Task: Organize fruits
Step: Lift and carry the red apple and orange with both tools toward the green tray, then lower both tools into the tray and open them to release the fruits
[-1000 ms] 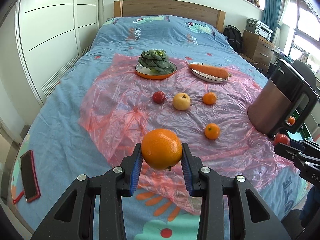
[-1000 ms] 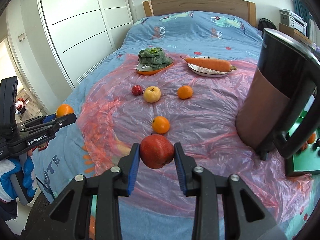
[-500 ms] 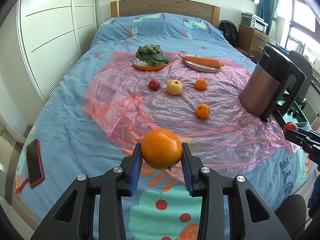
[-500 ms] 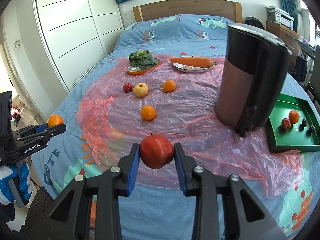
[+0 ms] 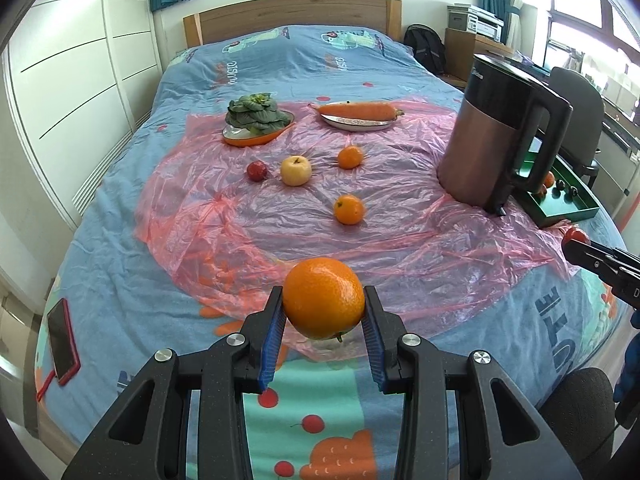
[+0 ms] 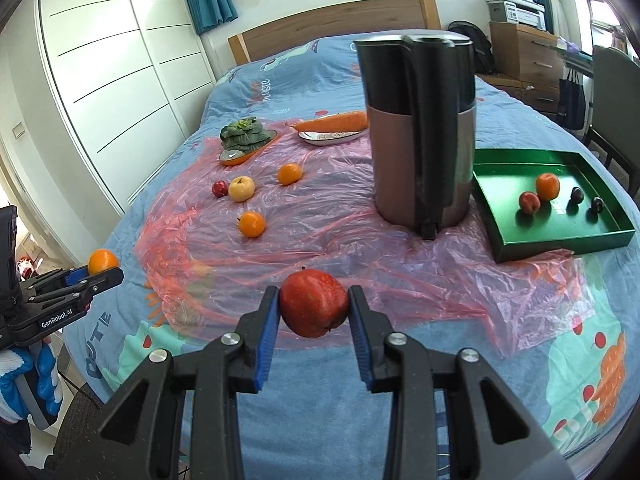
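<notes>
My left gripper (image 5: pixel 324 334) is shut on a large orange (image 5: pixel 323 298), held above the near edge of the bed. My right gripper (image 6: pixel 313 322) is shut on a red apple (image 6: pixel 313 303). On the pink plastic sheet (image 5: pixel 400 236) lie two small oranges (image 5: pixel 349 209) (image 5: pixel 350 157), a yellow apple (image 5: pixel 295 170) and a small red fruit (image 5: pixel 257 170). The green tray (image 6: pixel 560 240) at the right holds an orange (image 6: pixel 547 186), a red fruit (image 6: pixel 529 203) and two dark fruits (image 6: pixel 577 194). The left gripper with its orange (image 6: pixel 103 262) also shows at the left edge of the right wrist view.
A tall copper-and-black kettle (image 6: pixel 420 136) stands between the loose fruit and the tray. At the back, greens on an orange plate (image 5: pixel 256 120) and a carrot on a white plate (image 5: pixel 358 114). A red phone (image 5: pixel 62 340) lies at the bed's left edge. Wardrobe left, chair right.
Both grippers have drawn back from the bed and swung rightward with their fruit still held. The kettle and the green tray have come fully into the right wrist view.
</notes>
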Motion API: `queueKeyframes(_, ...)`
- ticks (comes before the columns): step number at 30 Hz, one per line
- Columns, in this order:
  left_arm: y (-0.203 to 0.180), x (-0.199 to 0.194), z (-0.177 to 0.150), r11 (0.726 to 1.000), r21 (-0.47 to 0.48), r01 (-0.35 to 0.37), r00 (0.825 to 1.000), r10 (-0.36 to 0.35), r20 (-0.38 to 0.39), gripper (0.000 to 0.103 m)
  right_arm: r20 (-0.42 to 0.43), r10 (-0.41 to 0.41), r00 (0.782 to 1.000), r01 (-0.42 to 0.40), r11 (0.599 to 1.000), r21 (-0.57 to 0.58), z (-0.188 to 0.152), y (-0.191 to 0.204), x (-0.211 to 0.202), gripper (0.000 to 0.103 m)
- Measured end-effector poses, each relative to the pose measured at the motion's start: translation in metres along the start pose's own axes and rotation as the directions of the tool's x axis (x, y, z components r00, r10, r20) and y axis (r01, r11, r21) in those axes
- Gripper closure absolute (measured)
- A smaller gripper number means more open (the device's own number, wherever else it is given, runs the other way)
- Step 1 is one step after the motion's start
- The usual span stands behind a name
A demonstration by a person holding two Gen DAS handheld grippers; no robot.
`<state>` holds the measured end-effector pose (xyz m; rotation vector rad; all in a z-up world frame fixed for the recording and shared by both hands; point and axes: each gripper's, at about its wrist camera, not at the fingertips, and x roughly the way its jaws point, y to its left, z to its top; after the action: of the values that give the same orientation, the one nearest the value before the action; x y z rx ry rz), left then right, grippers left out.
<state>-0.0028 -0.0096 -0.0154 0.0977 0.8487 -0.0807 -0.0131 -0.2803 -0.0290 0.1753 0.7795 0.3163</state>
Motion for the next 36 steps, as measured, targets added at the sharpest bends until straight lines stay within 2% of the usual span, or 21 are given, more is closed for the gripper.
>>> queueKeyframes(7,-0.061,0.006,0.014,0.994,0.094,0.059,0.998,-0.058,-0.015,0.071,0.042,-0.029,0.999,0.025,0.996,0.091,-0.001,-0.048,-0.013,0.076)
queueKeyframes(14,-0.128,0.014,0.031,0.972,0.187,0.139,0.99,-0.137,-0.025,0.071,0.074,-0.075,0.994,0.062,0.984,0.168,0.001,-0.103,-0.021,0.076)
queueKeyframes(24,-0.225,0.023,0.051,0.915,0.32,0.244,0.969,-0.242,-0.048,0.071,0.119,-0.128,0.985,0.09,0.955,0.283,0.006,-0.179,-0.028,0.076)
queueKeyframes(36,-0.316,0.048,0.085,0.853,0.403,0.33,0.942,-0.327,-0.08,0.071,0.14,-0.197,0.97,0.139,0.929,0.342,0.02,-0.249,-0.023,0.076)
